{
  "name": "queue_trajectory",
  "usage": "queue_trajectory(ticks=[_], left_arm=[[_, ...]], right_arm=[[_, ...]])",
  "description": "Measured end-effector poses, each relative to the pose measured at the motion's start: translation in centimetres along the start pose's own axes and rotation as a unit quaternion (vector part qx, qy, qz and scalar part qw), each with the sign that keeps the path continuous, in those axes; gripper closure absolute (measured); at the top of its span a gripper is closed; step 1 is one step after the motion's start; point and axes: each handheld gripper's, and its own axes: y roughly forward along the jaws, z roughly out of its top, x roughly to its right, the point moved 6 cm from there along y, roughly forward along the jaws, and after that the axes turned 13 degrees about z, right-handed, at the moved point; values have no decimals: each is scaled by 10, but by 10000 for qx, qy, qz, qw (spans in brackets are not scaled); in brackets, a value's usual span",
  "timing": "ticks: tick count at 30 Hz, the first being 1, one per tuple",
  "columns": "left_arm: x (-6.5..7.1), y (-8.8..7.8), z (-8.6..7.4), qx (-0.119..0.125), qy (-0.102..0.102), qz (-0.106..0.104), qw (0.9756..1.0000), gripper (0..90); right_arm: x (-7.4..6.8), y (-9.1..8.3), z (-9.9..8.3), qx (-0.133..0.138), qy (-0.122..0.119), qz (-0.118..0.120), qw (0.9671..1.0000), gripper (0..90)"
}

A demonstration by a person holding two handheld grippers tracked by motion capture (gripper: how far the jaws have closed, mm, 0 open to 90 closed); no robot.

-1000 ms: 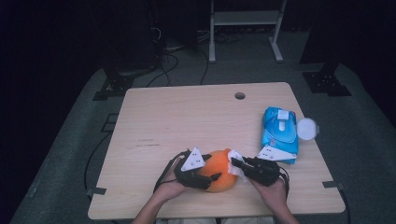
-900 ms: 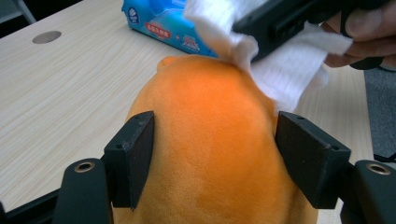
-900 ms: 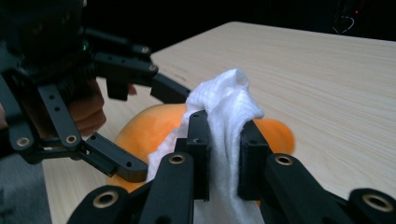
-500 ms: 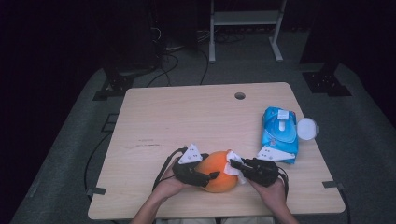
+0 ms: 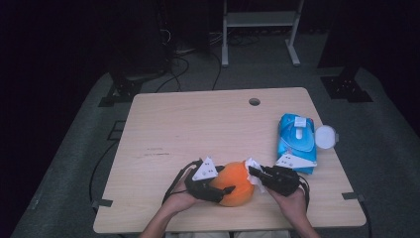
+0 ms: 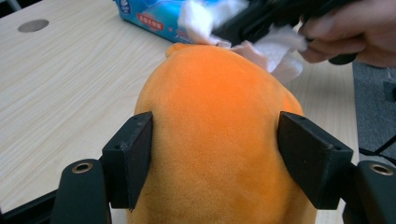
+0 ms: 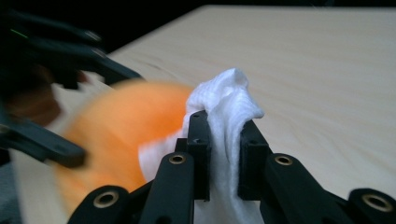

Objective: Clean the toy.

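Wiping is the step in hand: an orange plush toy (image 5: 236,183) sits at the near edge of the desk (image 5: 198,129), and everything else places itself around it. Left tongs (image 5: 220,191) are clamped on the toy, one black jaw pressed into each flank as the left gripper view shows; their jaws have just been closing a little on the soft body, which lies between them. Right tongs (image 7: 223,154), on the toy's right side, are pinched together on a white wet wipe (image 7: 229,112), whose crumpled end stands up between the jaws and touches the toy's upper right surface. A blue pack of wipes (image 5: 296,144) lies on the desk to the right of the toy and farther back, with a white round lid (image 5: 326,136) just beside its far right edge. Judging by the contact, cleaning of the toy's surface is under way and not finished. The next move probably calls for drawing the wipe across the plush with light pressure while the left tongs keep the toy from rolling, then turning the toy to reach its uncleaned side.
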Motion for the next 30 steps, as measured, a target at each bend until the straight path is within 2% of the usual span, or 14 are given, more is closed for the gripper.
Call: queue_trajectory(ticks=[1,3,7,9,11,14,16,18,20,22,24,26,27,30], left_arm=[[1,0,1,-6,42,18,10000,289],[1,0,1,-28,81,39,10000,289],[-1,0,1,-26,3,42,10000,289],[0,0,1,-19,16,43,10000,286],[1,0,1,-19,27,49,10000,282],[3,2,1,52,40,41,10000,282],[6,3,1,47,108,62,9999,276],[6,2,2,39,104,55,9999,264],[1,0,5,59,-81,24,9999,203],[-6,-2,6,27,-307,121,9995,136],[-8,2,2,-62,-485,67,9988,106],[-6,6,-3,-189,-628,-108,9978,141],[-6,7,-3,-152,-594,-81,9981,197],[-4,3,7,170,-241,348,9990,336]], right_arm=[[-5,0,4,47,-87,97,9999,778],[-7,2,5,-41,-221,15,9997,777],[15,-2,-10,-140,169,-274,9994,777],[19,-4,-15,-140,319,-288,9990,777],[11,-3,-10,-99,192,-224,9995,778],[-9,0,5,63,-110,117,9999,776],[-17,4,7,-16,-295,124,9995,774],[-15,6,2,-92,-267,93,9996,774],[-10,5,-2,-50,-139,120,9998,775],[-9,3,-2,-75,-170,61,9998,775],[-9,3,-2,-58,-136,86,9999,775],[-10,4,0,-47,-121,128,9998,775],[-12,4,1,-29,-123,161,9998,775],[-26,6,9,32,-277,403,9988,775]])
